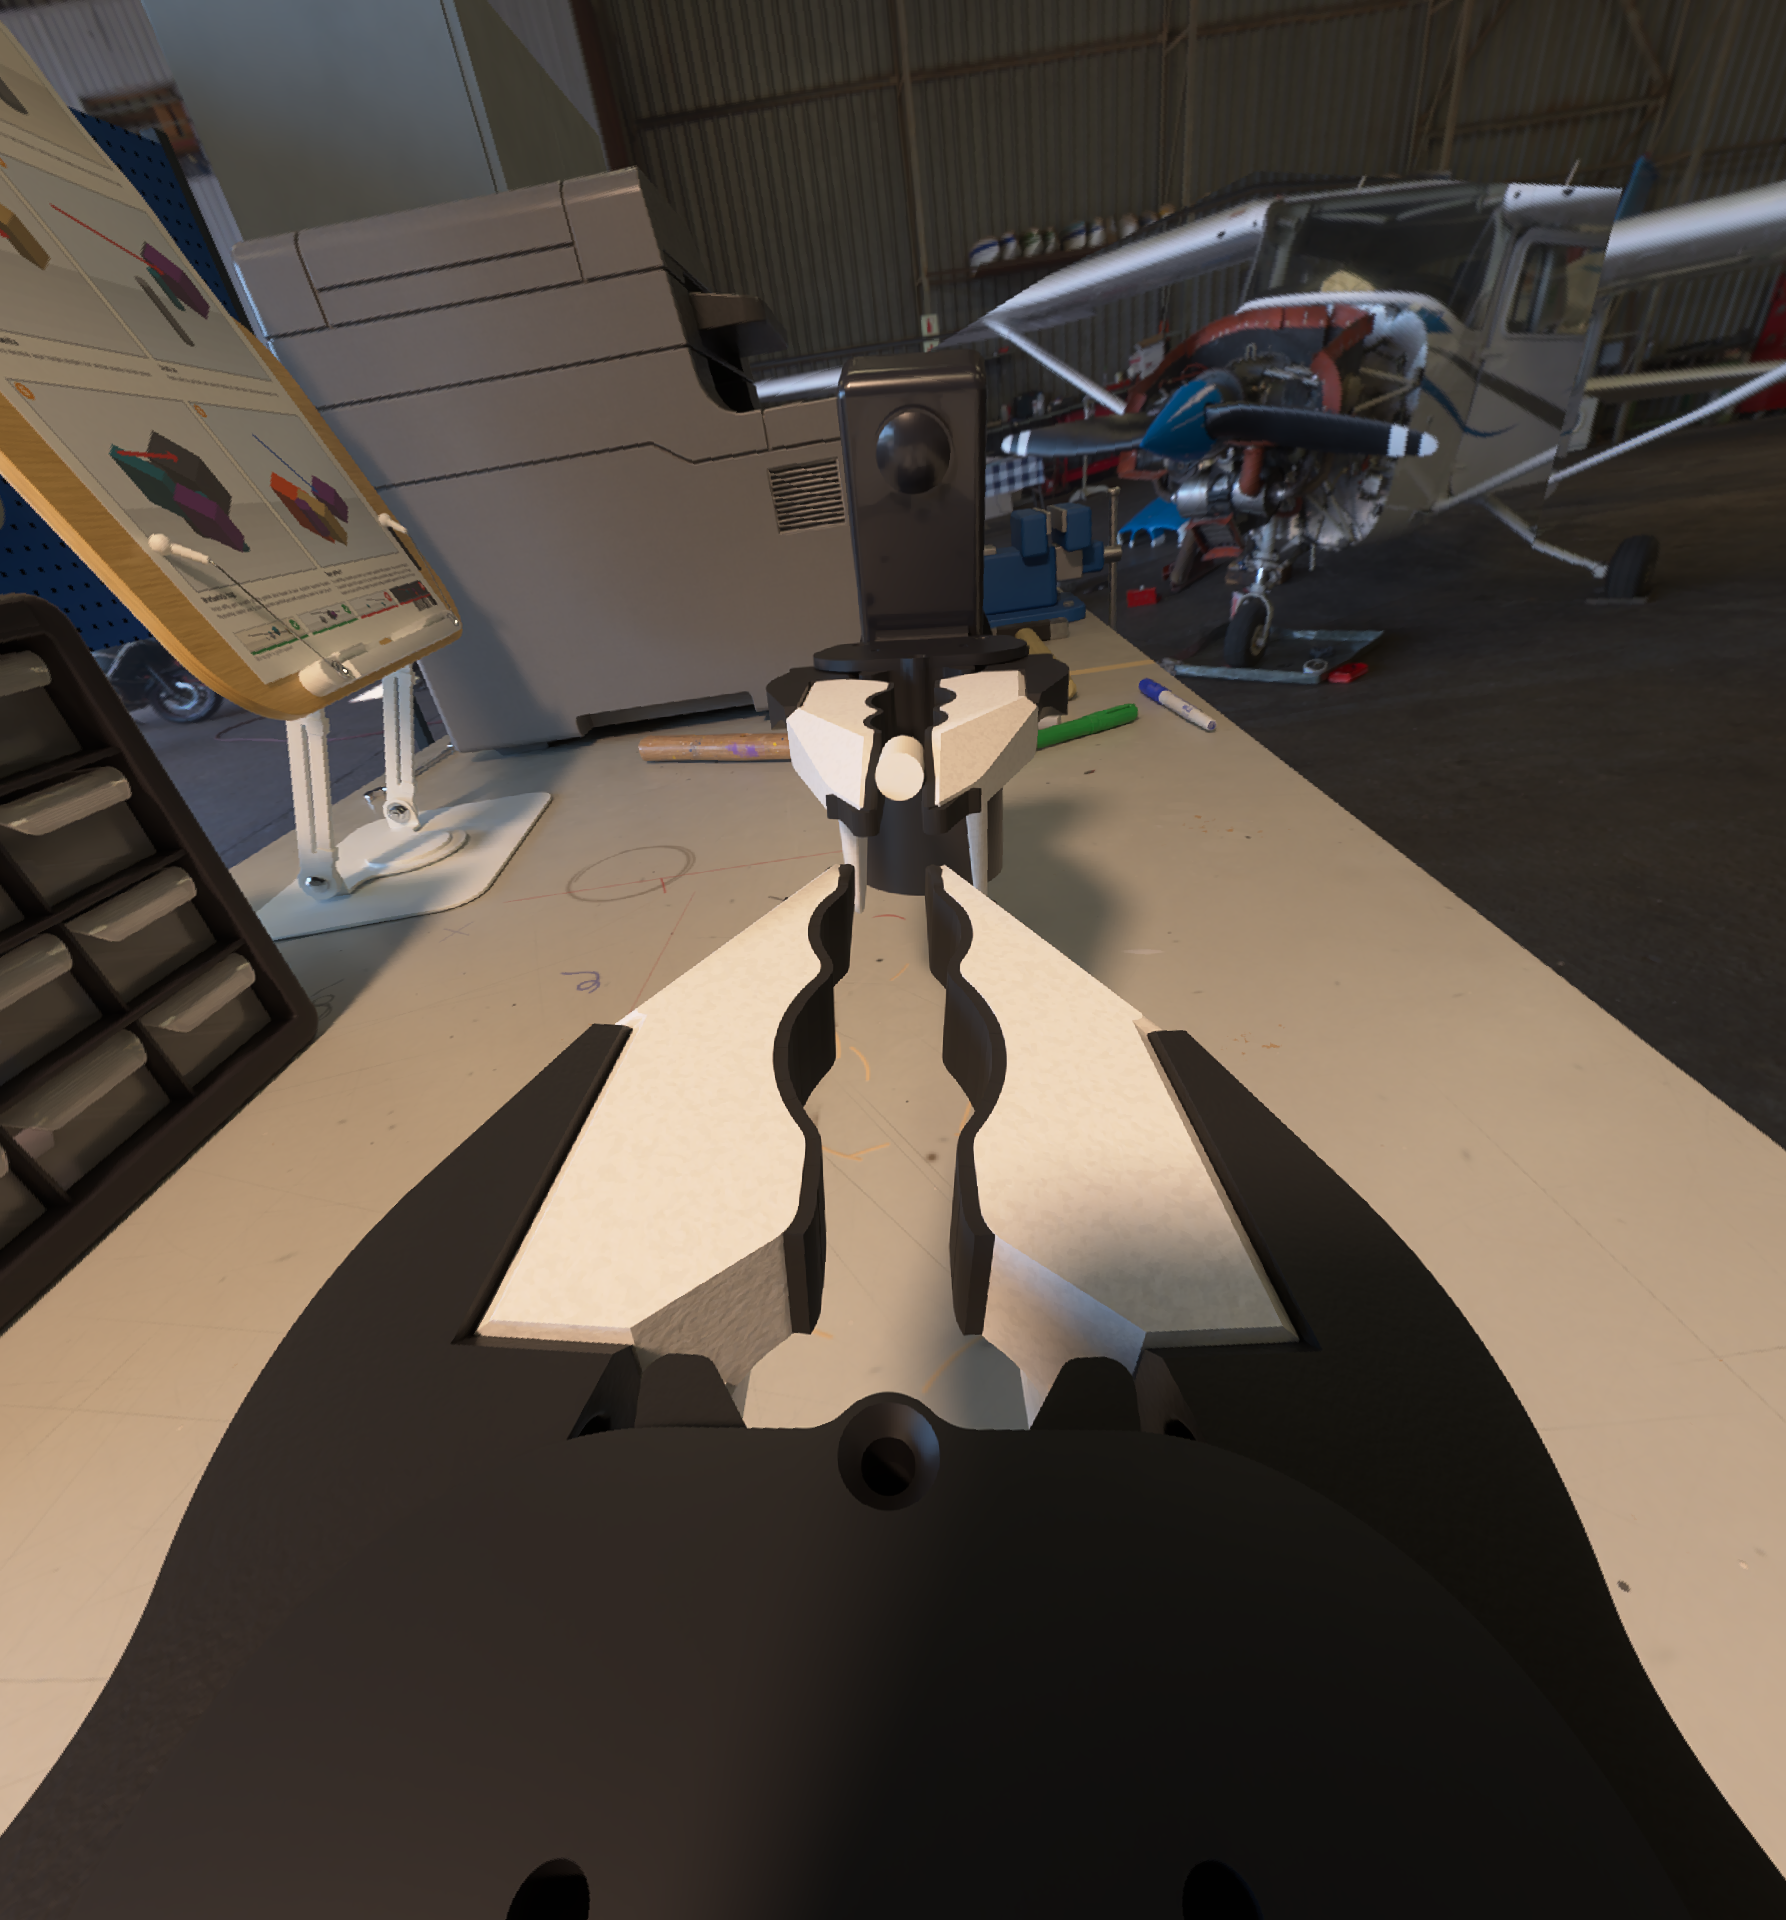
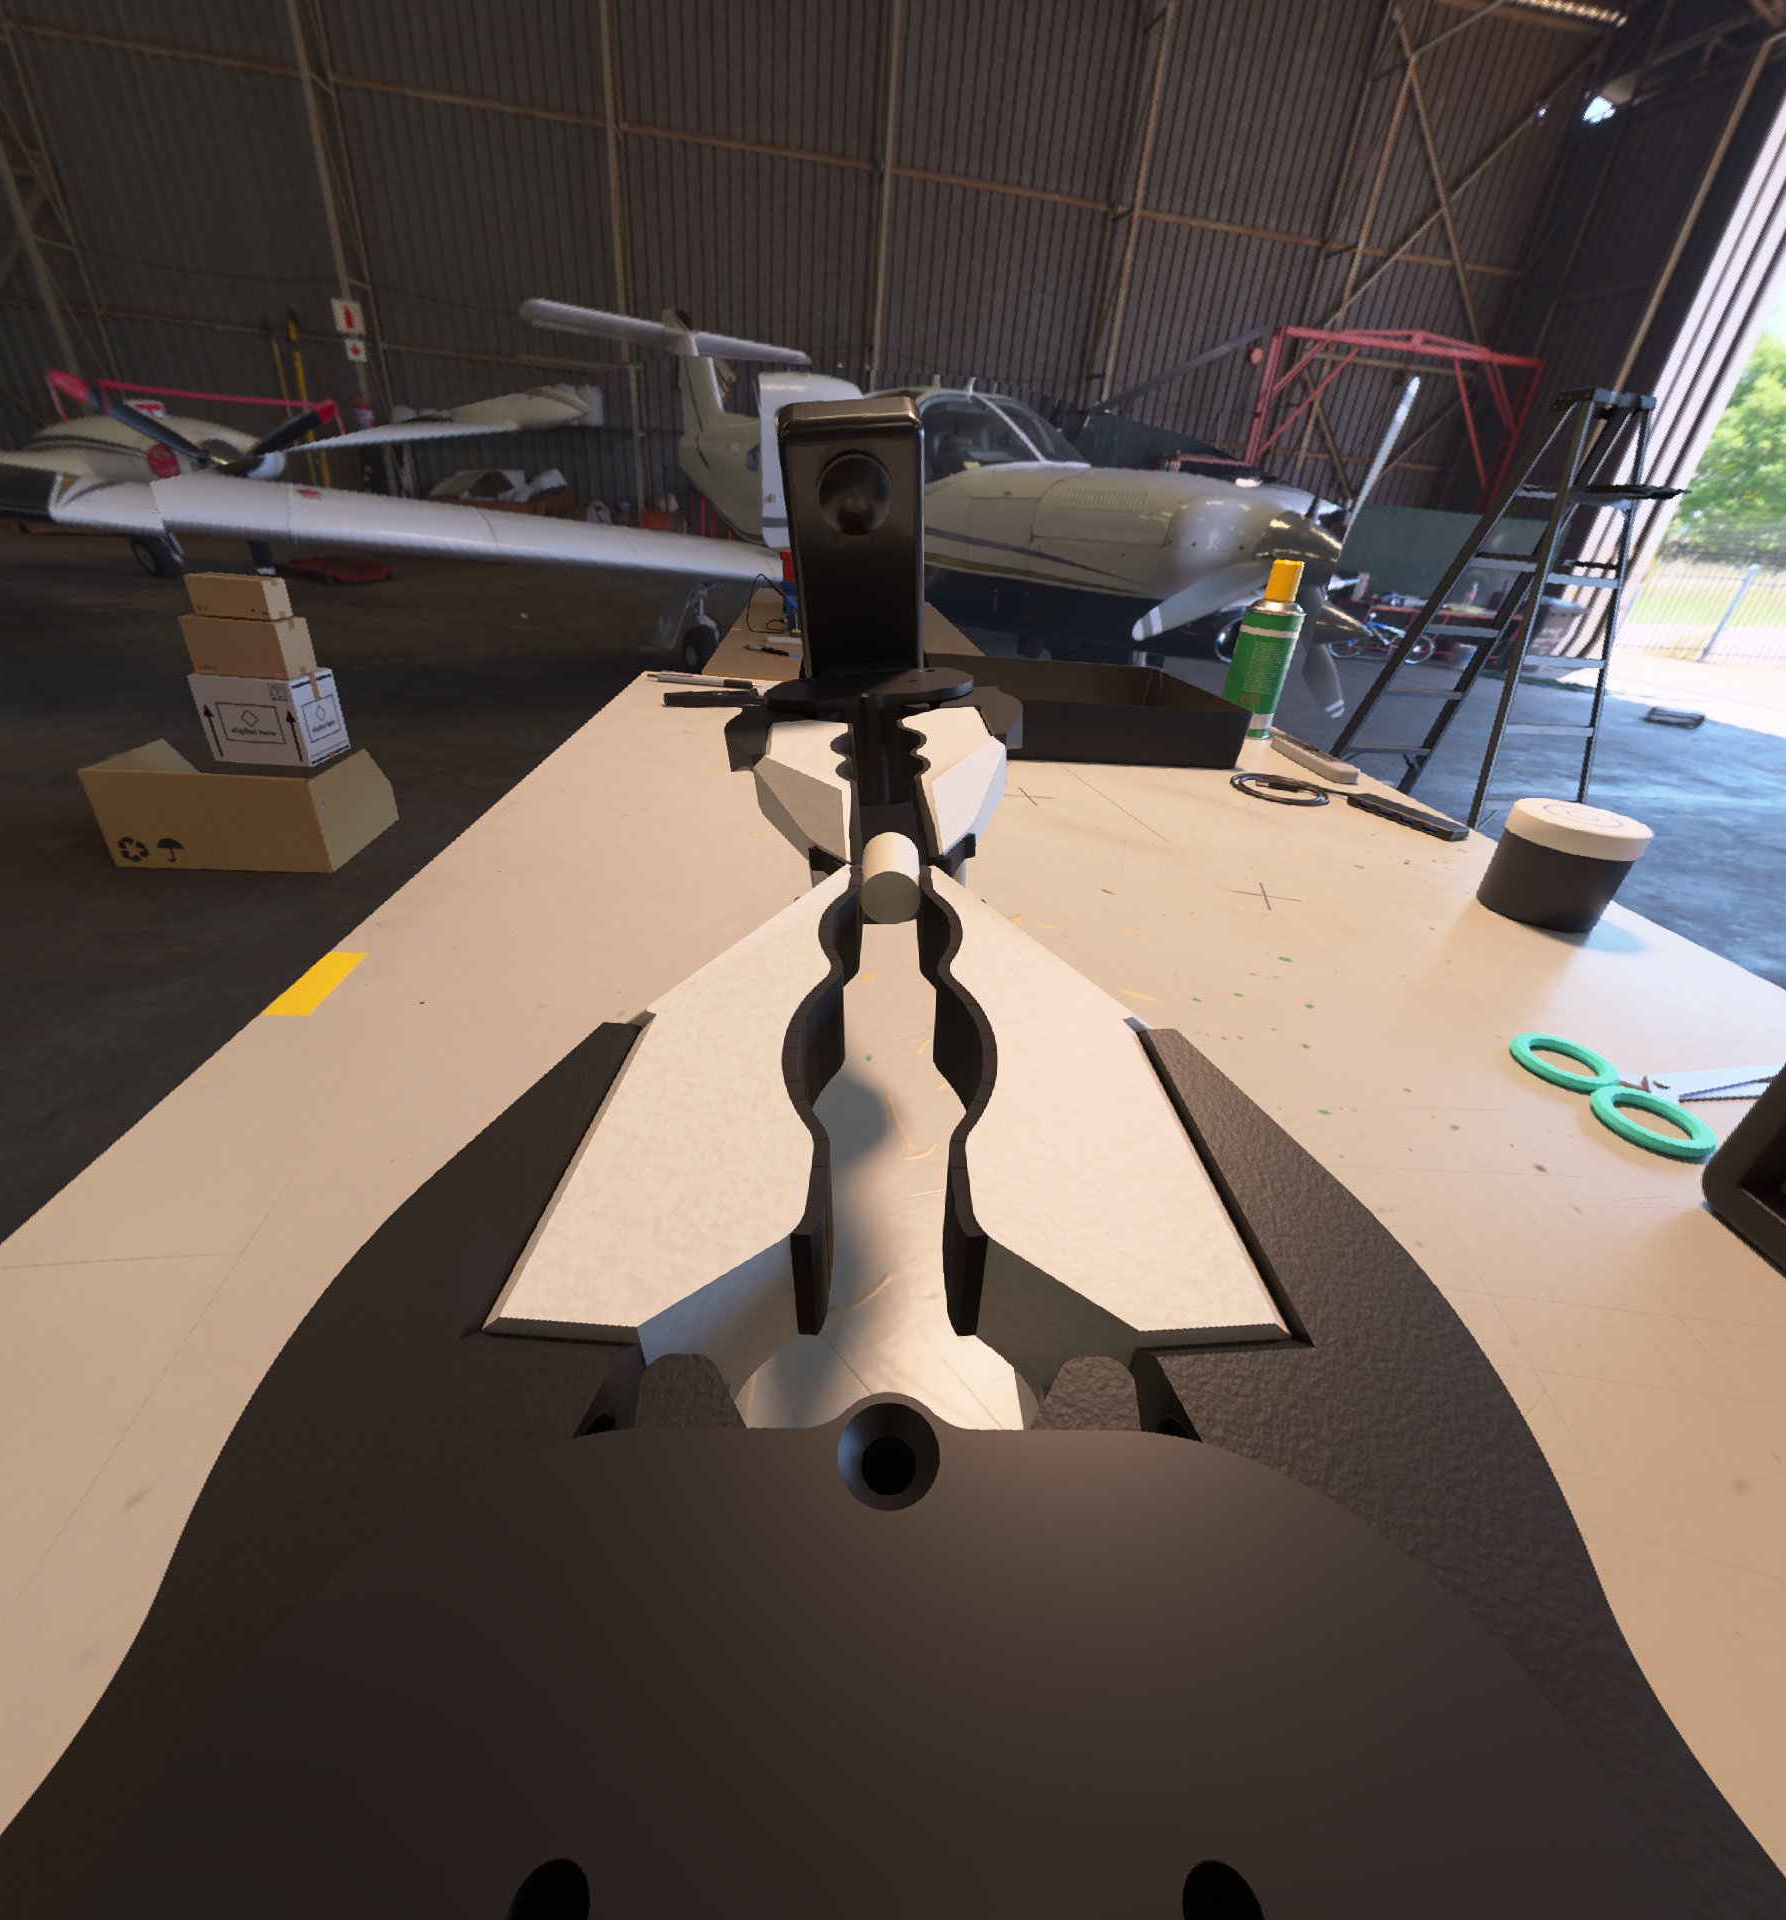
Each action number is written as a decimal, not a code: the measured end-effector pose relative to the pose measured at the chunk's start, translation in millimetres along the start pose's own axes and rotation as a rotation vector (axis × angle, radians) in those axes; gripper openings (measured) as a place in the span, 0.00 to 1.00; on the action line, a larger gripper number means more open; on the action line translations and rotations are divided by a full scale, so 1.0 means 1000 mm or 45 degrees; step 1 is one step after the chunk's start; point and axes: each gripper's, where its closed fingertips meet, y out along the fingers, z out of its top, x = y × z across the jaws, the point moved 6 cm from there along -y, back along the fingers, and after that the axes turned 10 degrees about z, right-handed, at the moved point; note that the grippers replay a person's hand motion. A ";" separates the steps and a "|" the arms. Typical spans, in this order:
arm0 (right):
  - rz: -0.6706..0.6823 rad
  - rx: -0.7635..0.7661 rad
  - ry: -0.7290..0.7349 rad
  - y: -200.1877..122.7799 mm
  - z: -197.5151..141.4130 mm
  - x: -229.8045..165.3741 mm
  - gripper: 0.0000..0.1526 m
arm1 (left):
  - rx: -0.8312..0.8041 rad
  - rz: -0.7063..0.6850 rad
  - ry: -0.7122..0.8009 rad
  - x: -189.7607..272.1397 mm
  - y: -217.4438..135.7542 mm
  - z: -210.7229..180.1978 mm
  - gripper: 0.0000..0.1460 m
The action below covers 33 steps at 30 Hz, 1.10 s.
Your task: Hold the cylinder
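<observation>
Scissors and tub flank the cylinder.

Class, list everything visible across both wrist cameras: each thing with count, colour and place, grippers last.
table: one, beige, underneath
cylinder: one, white, held above table
drawer cabinet: one, black, table edge
instruction board: one, wood-edged, white stand
printer: one, grey, behind board
markers: two, green and blue, near printer
tray: one, black, far end
spray can: one, green, beside tray
tub: one, black, white lid
scissors: one, teal handles
boxes: several, cardboard, floor
ladder: one, black, doorway
aeroplanes: three, pale, hangar
right gripper: black-white, shut on cylinder
left gripper: black-white, facing it
</observation>
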 end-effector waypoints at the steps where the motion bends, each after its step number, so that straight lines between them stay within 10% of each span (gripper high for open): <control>1: 0.003 0.000 0.004 0.000 -0.001 0.000 0.06 | 0.003 -0.003 -0.006 0.000 0.000 0.000 0.09; 21: -0.002 -0.161 0.095 0.006 -0.002 -0.003 0.06 | -0.042 -0.278 -0.596 -0.007 0.000 -0.003 0.23; 33: -0.126 -0.236 0.211 -0.001 -0.008 0.008 0.06 | -0.079 -0.120 -0.452 -0.008 0.006 -0.010 0.32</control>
